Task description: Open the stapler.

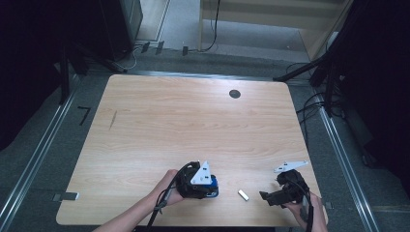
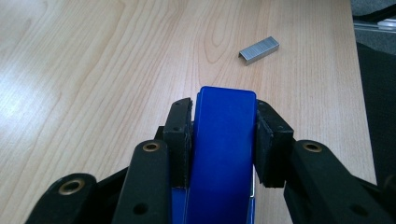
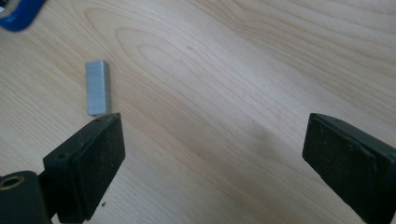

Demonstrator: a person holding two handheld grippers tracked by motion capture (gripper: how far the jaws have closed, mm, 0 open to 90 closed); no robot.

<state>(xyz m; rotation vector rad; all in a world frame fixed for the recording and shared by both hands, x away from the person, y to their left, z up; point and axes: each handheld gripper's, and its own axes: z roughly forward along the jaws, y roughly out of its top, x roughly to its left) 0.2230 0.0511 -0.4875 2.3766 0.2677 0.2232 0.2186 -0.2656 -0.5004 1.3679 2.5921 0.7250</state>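
Wooden table (image 1: pixel 193 121), blue stapler (image 2: pixel 224 154) gripped, staples (image 2: pixel 259 50) loose

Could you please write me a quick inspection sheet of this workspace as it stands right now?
Surface: light wooden table, with a round dark hole near the far edge and a thin dark mark at far left.
Job's things: blue stapler held at the near edge; strip of staples lying loose between the two grippers.
Clutter: nothing seen.
Grippers: left gripper shut on the stapler, fingers against both sides; right gripper open, low over the table beside the staples.
Cables: one trails from each gripper; more on the floor beyond and right of the table.
Surroundings: grey floor, metal rails either side, dark stands.
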